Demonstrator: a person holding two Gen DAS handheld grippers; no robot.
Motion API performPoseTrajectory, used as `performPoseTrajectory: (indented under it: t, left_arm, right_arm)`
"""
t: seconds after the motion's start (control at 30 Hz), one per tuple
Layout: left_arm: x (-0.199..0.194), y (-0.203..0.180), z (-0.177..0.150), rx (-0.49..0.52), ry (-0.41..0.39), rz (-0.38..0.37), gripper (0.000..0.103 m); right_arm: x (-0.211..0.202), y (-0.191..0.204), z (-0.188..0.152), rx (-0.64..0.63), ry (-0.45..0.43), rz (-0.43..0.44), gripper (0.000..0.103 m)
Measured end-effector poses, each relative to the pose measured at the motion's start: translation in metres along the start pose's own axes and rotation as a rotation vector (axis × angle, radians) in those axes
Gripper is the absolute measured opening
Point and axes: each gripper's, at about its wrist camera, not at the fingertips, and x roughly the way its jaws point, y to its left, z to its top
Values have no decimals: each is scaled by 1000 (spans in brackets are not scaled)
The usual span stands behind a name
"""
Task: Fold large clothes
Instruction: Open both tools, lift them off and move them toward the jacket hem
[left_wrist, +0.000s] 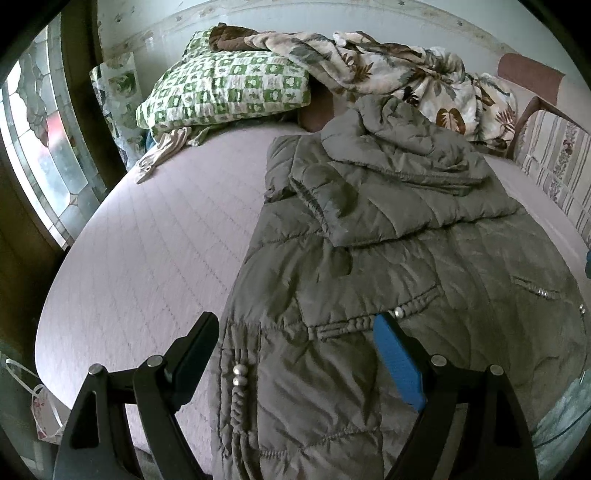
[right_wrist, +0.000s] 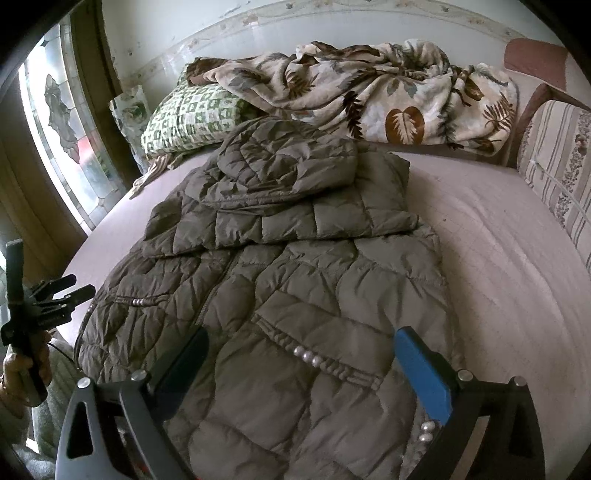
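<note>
The jacket (right_wrist: 280, 295) is quilted, slightly shiny synthetic cloth with metal snaps; the mattress (left_wrist: 147, 251) is matt stitched fabric; the blanket (right_wrist: 388, 92) looks fleecy.

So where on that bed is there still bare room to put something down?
Bare pinkish quilted mattress lies between the grey-green puffer jacket and the stained-glass window, and between jacket and striped cushion. The head end is crowded: green checked pillow, leaf-print blanket.
</note>
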Motion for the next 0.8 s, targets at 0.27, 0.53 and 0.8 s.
performPoseTrajectory:
  t: [0.27, 0.53, 0.8]
  left_arm:
    - [-2, 6, -8, -13, 10, 8, 86]
    - [-2, 21, -25, -43, 41, 24, 86]
    - [-8, 41, -45, -74, 78, 25, 86]
  right_arm:
    - [0, -3, -6, 13, 5, 3, 102]
    - [-3, -18, -19, 39, 27, -24, 102]
    - [-7, -32, -38, 61, 68, -52, 102]
